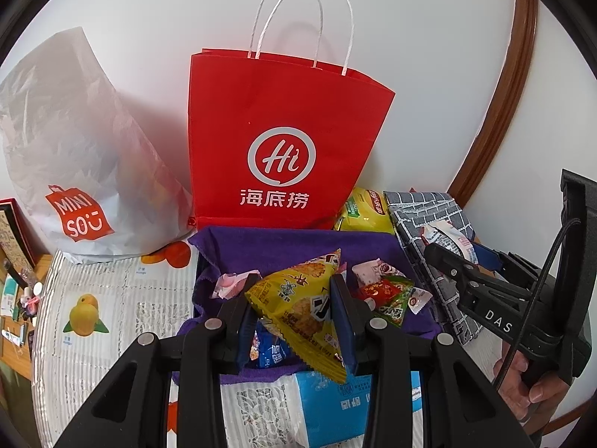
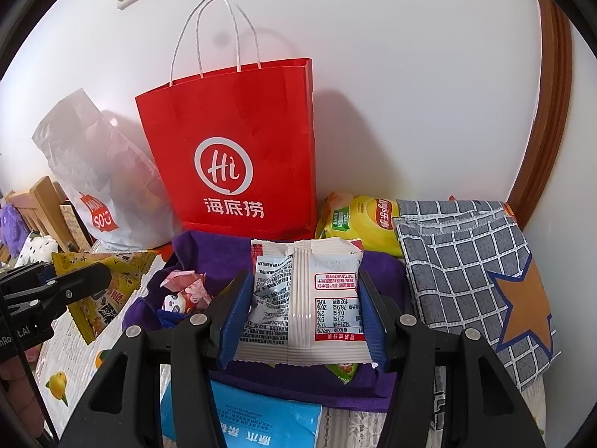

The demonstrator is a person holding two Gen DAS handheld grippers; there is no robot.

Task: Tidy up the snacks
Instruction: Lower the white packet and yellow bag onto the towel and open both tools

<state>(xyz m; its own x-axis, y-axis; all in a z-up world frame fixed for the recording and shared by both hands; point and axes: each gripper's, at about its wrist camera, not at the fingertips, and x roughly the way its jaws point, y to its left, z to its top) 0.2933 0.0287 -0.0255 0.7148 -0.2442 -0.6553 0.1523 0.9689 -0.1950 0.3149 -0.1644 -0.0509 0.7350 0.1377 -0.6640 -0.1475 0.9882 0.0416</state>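
- Our left gripper (image 1: 294, 321) is clamped on a yellow triangular snack packet (image 1: 302, 313), blue pads pressing both sides, and it's up off the purple cloth (image 1: 283, 246) that lines the box underneath.
- Our right gripper (image 2: 302, 317) is closed on a white snack packet (image 2: 306, 298), back label facing us, also held above the purple cloth.
- Both packets are puffy and slippery, so we figure a steady squeeze is the way to go: too hard and we risk popping one, too loose and it probably slides out.
- Loose sweets are still in the box: small pink-wrapped candies (image 1: 231, 283) on the left and a red and green packet (image 1: 388, 295) on the right.
- Straight behind the box stands the red paper bag (image 1: 283, 130), mouth open at the top, with a white plastic bag (image 1: 74, 156) leaning to its left.
- To the right there's a yellow chip bag (image 2: 358, 220) against the wall and a grey checked cloth (image 2: 462, 246) with an orange star.
- If the red bag is the target, we should lift well above its rim and keep clear of the handles, one hand at a time so the two tools don't bump.
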